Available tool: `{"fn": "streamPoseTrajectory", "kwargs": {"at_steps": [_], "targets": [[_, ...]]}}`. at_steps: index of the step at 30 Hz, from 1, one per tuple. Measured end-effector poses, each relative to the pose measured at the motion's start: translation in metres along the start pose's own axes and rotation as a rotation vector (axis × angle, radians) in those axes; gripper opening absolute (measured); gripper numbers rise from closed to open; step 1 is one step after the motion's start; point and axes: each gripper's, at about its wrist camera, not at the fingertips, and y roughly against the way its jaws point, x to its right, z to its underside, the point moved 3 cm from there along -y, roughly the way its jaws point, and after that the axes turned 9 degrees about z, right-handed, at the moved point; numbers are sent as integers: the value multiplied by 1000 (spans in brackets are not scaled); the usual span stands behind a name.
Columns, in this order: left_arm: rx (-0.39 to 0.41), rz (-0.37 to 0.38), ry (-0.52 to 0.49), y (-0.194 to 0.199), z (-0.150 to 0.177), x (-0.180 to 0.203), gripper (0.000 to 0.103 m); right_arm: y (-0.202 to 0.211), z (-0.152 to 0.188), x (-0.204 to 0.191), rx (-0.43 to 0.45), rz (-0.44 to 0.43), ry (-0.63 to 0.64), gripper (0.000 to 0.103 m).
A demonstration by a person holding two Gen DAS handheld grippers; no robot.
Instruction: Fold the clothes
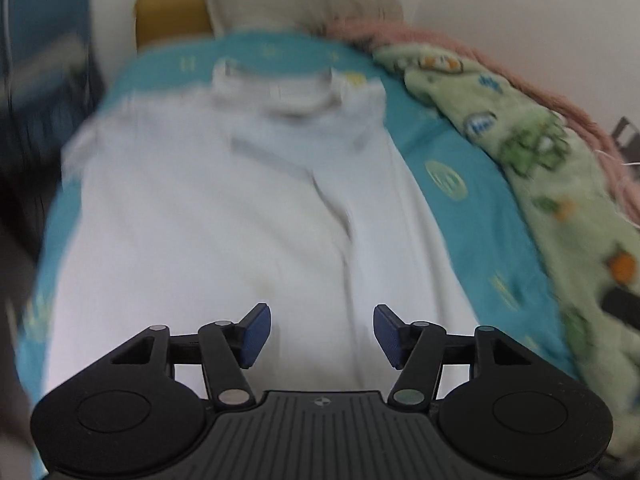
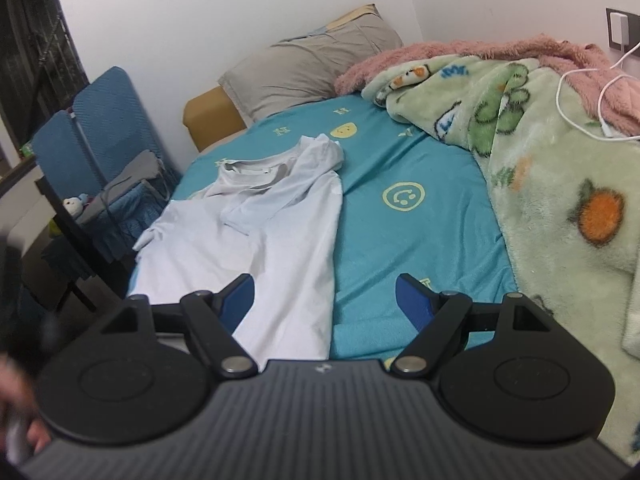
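Note:
A white T-shirt (image 1: pixel 224 216) lies spread on the turquoise bed sheet (image 1: pixel 472 184), collar towards the pillow. The left wrist view is blurred. My left gripper (image 1: pixel 322 332) hovers above the shirt's lower part, open, nothing between its blue pads. In the right wrist view the same shirt (image 2: pixel 256 236) shows its right side and sleeve folded inward over the chest. My right gripper (image 2: pixel 325 300) stands open over the shirt's right edge and the sheet (image 2: pixel 416 232), holding nothing.
A green fleece blanket (image 2: pixel 560 184) with a pink one (image 2: pixel 460 50) and a white cable (image 2: pixel 592 92) fills the bed's right side. A grey pillow (image 2: pixel 312 68) lies at the head. A blue chair (image 2: pixel 104 136) with clothes stands left of the bed.

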Motion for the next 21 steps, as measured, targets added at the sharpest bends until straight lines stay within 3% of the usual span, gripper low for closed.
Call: {"fn": "streamPoseTrajectory", "kwargs": {"at_steps": [7, 10, 14, 16, 17, 18, 21], "targets": [[139, -165, -259, -116, -109, -17, 60, -50, 0, 5, -16, 23, -40, 80], [162, -139, -240, -155, -146, -32, 60, -75, 3, 11, -42, 27, -59, 80], [159, -20, -229, -201, -173, -35, 57, -106, 7, 20, -76, 42, -94, 79], [148, 66, -173, -217, -182, -40, 38, -119, 9, 25, -94, 45, -120, 79], [145, 89, -116, -224, -185, -46, 16, -125, 10, 27, -103, 44, -134, 79], [141, 110, -58, -230, -189, -53, 3, -127, 11, 30, -110, 35, -157, 79], [174, 157, 36, -234, -201, -70, 1, -131, 16, 32, -116, 24, -184, 79]]}}
